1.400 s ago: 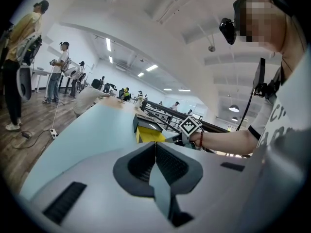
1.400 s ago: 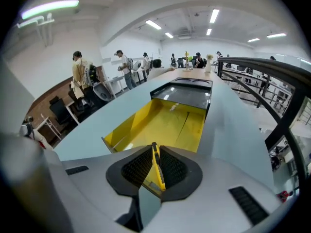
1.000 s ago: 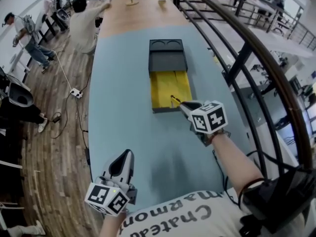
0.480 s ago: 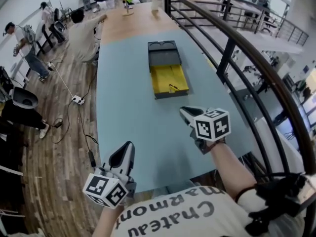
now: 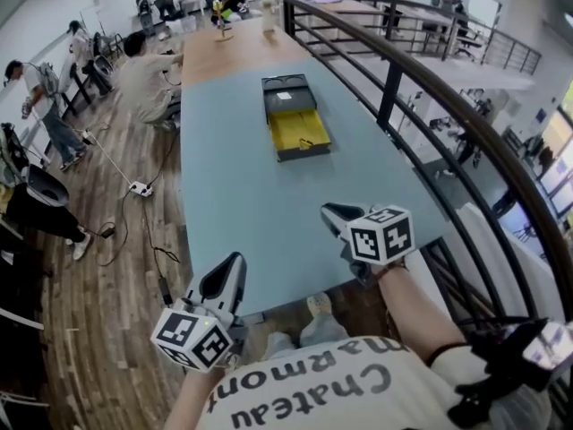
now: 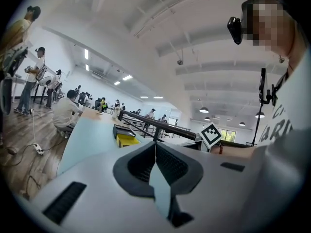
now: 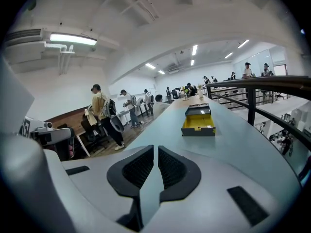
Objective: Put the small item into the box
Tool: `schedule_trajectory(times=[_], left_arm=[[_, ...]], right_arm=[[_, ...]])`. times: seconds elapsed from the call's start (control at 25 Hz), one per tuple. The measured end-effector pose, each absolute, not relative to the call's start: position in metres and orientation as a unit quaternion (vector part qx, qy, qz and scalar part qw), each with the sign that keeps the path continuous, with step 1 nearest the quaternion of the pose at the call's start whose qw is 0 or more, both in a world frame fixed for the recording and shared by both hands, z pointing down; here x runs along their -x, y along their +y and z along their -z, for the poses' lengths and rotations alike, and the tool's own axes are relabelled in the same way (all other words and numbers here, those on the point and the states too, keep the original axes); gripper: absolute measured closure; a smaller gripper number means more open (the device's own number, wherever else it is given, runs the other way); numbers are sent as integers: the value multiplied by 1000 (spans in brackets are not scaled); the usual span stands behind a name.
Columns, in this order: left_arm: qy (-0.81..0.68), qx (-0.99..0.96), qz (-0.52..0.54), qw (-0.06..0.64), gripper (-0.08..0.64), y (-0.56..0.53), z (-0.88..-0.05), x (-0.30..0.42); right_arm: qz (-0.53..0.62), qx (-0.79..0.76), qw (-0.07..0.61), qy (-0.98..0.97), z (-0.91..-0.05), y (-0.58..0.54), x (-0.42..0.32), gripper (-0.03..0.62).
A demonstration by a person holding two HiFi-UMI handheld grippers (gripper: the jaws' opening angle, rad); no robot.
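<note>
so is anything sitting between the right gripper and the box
Nothing visible. Only bare blue table lies between the right gripper and the box, and the small item lies inside the box's yellow tray. The right gripper is shut and empty.

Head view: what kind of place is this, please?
Probably a large open-plan workspace or lab on an upper level. A long table runs beside a dark railing that overlooks a lower level, and people stand and sit on the wooden floor at the left.
</note>
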State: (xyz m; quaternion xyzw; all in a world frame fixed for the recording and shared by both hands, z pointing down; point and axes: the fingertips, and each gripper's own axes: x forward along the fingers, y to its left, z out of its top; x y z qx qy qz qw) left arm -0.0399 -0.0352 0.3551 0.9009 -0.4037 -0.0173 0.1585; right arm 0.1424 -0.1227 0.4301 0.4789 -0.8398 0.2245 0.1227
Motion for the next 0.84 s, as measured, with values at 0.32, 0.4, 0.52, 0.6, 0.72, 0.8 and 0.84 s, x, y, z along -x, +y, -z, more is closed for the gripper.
schedule_trajectory(times=[0.32, 0.4, 0.52, 0.6, 0.72, 0.8, 0.84], left_arm=[[-377, -914, 27, 149, 552, 5, -354, 45], [-375, -914, 30, 151, 552, 8, -347, 45], [-373, -915, 33, 153, 552, 11, -341, 44], [-371, -915, 35, 151, 552, 13, -342, 43], [-369, -917, 38, 146, 552, 9, -347, 39], [-369, -918, 40, 143, 552, 5, -352, 37], [-368, -918, 41, 141, 554, 2, -355, 36]], right_arm=[[-224, -491, 117, -833, -433, -68, -132, 538], [-225, -495, 119, -831, -428, -62, -134, 538], [-224, -496, 118, -830, -422, -57, -135, 538], [-222, -499, 118, -830, -423, -53, -137, 538], [-218, -501, 121, -829, -430, -54, -141, 538], [-218, -501, 121, -829, -438, -57, -143, 538], [-219, -500, 121, -829, -442, -59, -144, 538]])
